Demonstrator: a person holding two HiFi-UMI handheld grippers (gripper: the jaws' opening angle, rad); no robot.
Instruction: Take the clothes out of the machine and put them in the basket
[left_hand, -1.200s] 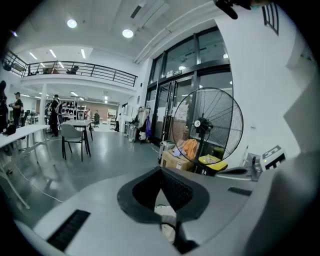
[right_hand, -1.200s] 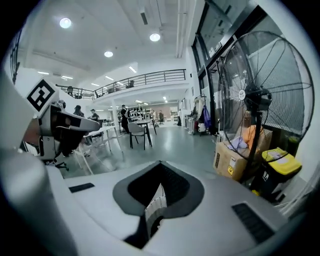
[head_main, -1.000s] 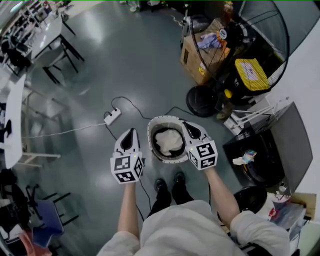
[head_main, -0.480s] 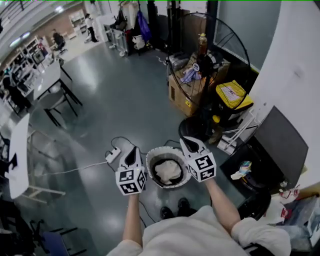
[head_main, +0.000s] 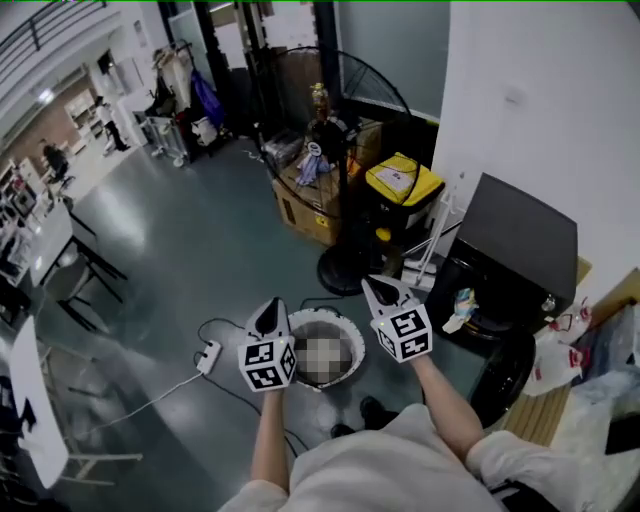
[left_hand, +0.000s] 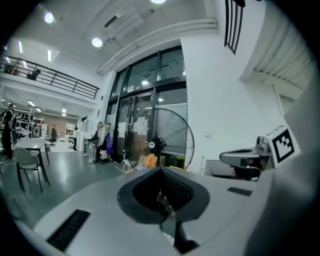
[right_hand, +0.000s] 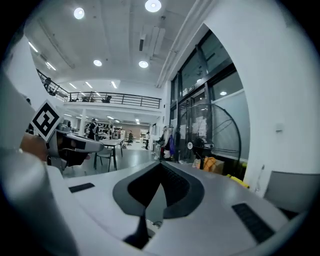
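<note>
Glossy grey floor (head_main: 170, 250), open workshop hall, big fan (head_main: 340, 110) by the white wall. Your left gripper (head_main: 270, 308) and right gripper (head_main: 372, 290) are both closed and empty. They sit either side of the basket (head_main: 300, 325) by your feet, contents unreadable. Black machine (head_main: 515, 245) to its right. Basket shows in head view only, ceiling lights (right_hand: 152, 6) in gripper views only.

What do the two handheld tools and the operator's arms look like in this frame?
Left tool and right tool: pale grey tapering shells with black ribbed pads inside. Each carries a white cube printed with black square markers. No cables visible on either. The person wears a light-coloured top, with sleeves ending near the elbows.
</note>
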